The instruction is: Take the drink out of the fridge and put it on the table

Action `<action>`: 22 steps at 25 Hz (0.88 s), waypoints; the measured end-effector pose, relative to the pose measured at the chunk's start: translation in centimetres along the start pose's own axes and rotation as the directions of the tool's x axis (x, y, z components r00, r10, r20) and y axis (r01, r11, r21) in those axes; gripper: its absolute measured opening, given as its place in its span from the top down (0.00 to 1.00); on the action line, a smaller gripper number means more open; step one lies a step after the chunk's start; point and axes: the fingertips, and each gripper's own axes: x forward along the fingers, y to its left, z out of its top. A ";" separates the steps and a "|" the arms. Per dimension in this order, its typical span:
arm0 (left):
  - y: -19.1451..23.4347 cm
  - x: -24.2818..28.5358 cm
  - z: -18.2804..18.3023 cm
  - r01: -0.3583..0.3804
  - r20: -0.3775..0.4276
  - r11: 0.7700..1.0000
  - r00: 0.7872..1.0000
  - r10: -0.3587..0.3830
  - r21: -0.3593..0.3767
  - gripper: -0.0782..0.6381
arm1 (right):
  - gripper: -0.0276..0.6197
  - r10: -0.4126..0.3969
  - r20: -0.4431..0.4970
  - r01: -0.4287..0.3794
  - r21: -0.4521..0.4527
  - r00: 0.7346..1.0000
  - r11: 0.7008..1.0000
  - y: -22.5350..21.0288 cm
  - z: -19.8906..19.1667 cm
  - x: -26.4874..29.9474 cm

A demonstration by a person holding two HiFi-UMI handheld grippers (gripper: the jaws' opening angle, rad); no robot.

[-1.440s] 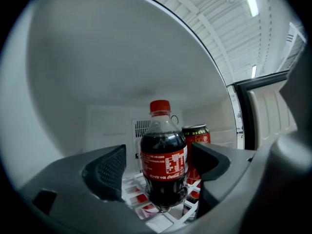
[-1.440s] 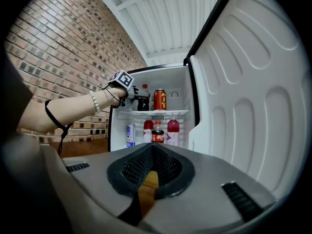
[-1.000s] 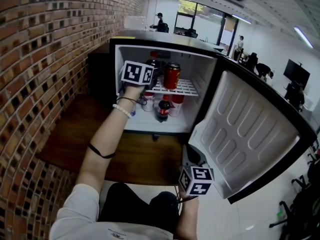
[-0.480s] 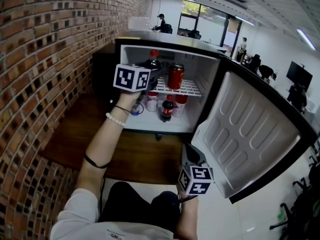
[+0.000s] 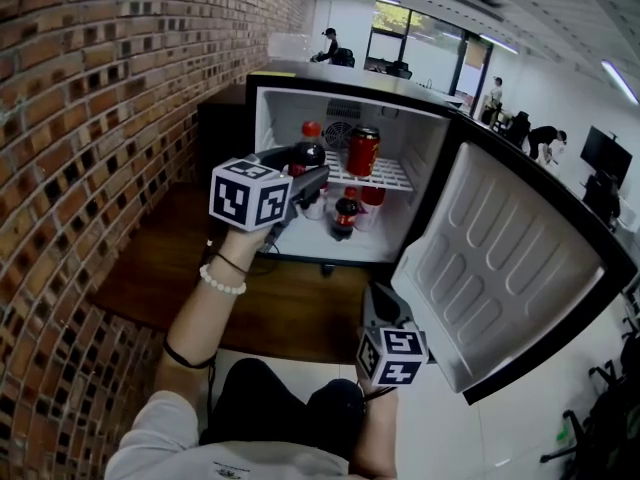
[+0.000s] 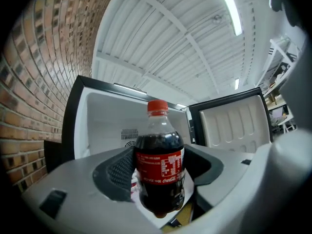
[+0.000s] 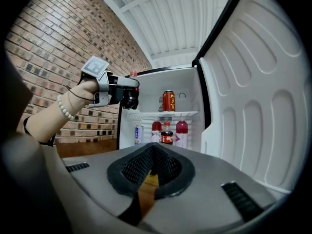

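My left gripper (image 5: 303,171) is shut on a cola bottle (image 5: 309,152) with a red cap and red label, held upright in the air just outside the open fridge (image 5: 345,80). In the left gripper view the cola bottle (image 6: 160,167) stands between the two dark pads, which press on its sides. The right gripper view shows the left gripper (image 7: 127,90) and its bottle (image 7: 131,96) in front of the fridge's left edge. My right gripper (image 5: 386,311) hangs low near the fridge door, and its jaws (image 7: 153,146) meet at the tips with nothing in them.
The fridge door (image 5: 500,268) stands wide open at the right. A red can (image 5: 362,151) sits on the wire shelf; a small cola bottle (image 5: 346,215) and red-capped bottles stand below. The brick wall (image 5: 90,118) is at the left, a wooden platform (image 5: 290,308) under the fridge.
My left gripper has drawn back out of the fridge with the cola bottle, moving left and toward me. The right gripper has stayed put.
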 end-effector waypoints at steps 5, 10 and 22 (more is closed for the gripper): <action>-1.0 -2.3 -3.7 0.004 -0.017 1.000 1.000 -0.004 -0.023 0.47 | 0.94 0.008 -0.006 -0.008 0.001 1.000 1.000 0.5 -0.3 0.2; -0.7 -4.1 -8.5 -0.032 -0.057 0.998 0.998 0.029 -0.056 0.47 | 0.94 0.018 -0.015 -0.018 -0.003 1.000 1.000 0.9 -0.5 0.5; 5.4 -8.1 -19.1 -0.238 -0.162 0.964 0.962 0.218 -0.119 0.47 | 0.94 0.039 -0.029 -0.040 -0.009 0.999 0.999 1.9 -1.0 1.3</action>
